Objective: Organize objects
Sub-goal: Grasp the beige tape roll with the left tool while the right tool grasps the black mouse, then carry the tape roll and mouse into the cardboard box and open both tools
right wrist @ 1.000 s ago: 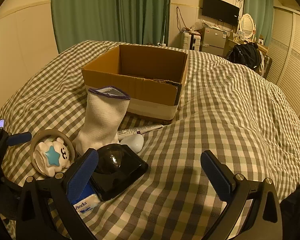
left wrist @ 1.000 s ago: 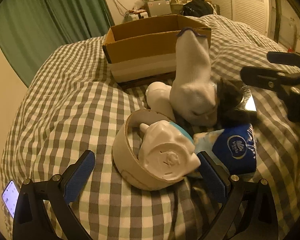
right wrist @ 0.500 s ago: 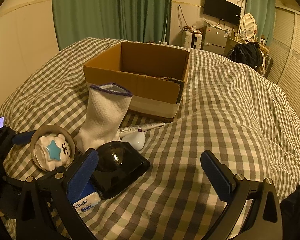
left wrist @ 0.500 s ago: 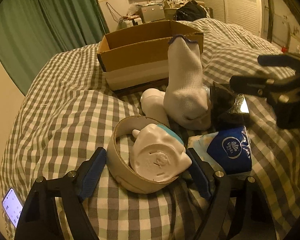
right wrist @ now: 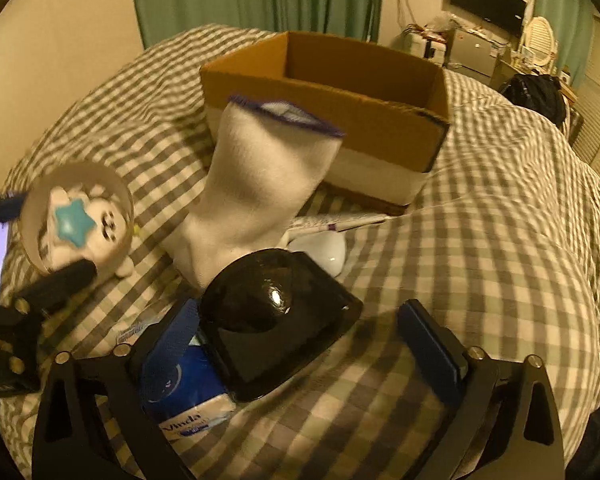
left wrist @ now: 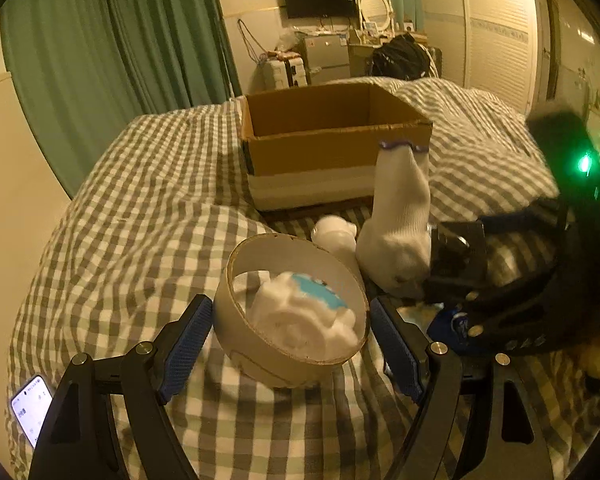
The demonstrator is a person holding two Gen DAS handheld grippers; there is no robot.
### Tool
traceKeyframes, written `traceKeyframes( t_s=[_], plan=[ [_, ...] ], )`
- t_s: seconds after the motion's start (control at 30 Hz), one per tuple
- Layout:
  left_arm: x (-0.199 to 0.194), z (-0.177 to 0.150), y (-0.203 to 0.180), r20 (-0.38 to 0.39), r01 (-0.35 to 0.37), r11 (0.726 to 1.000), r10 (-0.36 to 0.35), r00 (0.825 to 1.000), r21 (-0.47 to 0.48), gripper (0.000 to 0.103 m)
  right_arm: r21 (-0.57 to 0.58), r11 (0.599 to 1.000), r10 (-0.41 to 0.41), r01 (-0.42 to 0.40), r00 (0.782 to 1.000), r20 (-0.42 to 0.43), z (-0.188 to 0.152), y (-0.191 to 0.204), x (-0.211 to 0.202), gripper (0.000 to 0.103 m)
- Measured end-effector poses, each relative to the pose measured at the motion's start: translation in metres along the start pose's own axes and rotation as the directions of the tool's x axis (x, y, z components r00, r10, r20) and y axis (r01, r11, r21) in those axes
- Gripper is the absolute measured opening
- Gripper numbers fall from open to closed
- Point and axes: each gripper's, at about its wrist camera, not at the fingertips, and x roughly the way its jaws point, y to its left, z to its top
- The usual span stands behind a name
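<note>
A cardboard ring (left wrist: 296, 344) with a white star-faced toy (left wrist: 304, 320) inside lies on the checked bed. My left gripper (left wrist: 290, 344) is open, its pads on either side of the ring, close to its sides. A white sock (right wrist: 260, 184) stands upright in front of an open cardboard box (right wrist: 332, 96). A black glossy object (right wrist: 272, 320) lies just ahead of my right gripper (right wrist: 304, 352), which is open around its near end. A blue tissue pack (right wrist: 188, 392) lies by the right gripper's left finger. The ring and toy also show in the right wrist view (right wrist: 76, 216).
A white rounded object (right wrist: 320, 252) and a tube (right wrist: 340, 222) lie between the sock and the box. A phone (left wrist: 32, 408) is mounted at the left. The right gripper's body (left wrist: 540, 280) crowds the right of the left wrist view. Curtains and furniture stand behind the bed.
Both grippers have moved forward and down. The left now brackets the cardboard ring and its jaws have narrowed; the right has come close over the black object.
</note>
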Motion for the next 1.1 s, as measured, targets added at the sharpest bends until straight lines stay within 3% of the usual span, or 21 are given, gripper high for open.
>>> traceKeyframes(
  t_s=[0.03,0.07,0.13,0.53,0.83,1.1],
  plan=[
    [-0.002,0.001,0.0,0.009,0.002,1.0,-0.002,1.0,-0.002,0.082,-0.008,1.0,0.009,-0.009,1.0,-0.005,0.0,0.001,0.001,0.084],
    [-0.004,0.003,0.001,0.019,0.007,1.0,-0.007,1.0,-0.004,0.082,-0.014,1.0,0.025,-0.025,1.0,-0.007,-0.001,0.003,0.002,0.08],
    [-0.008,0.006,0.002,0.037,0.019,1.0,-0.019,0.999,-0.008,0.082,-0.019,1.0,0.022,-0.022,1.0,0.001,-0.002,0.005,-0.001,0.079],
    [-0.023,0.038,0.003,0.089,0.034,0.999,-0.034,0.996,-0.008,0.082,0.006,1.0,-0.004,0.004,0.99,0.143,0.016,-0.004,-0.051,0.079],
    [-0.024,0.087,0.004,0.139,0.055,0.998,-0.055,0.989,-0.001,0.082,-0.012,0.997,-0.07,0.075,0.967,0.245,0.061,-0.011,-0.09,0.079],
    [-0.012,0.143,0.021,0.18,0.03,0.999,-0.027,0.983,-0.015,0.082,-0.021,0.99,-0.124,0.139,0.936,0.329,0.11,-0.025,-0.115,0.079]
  ],
)
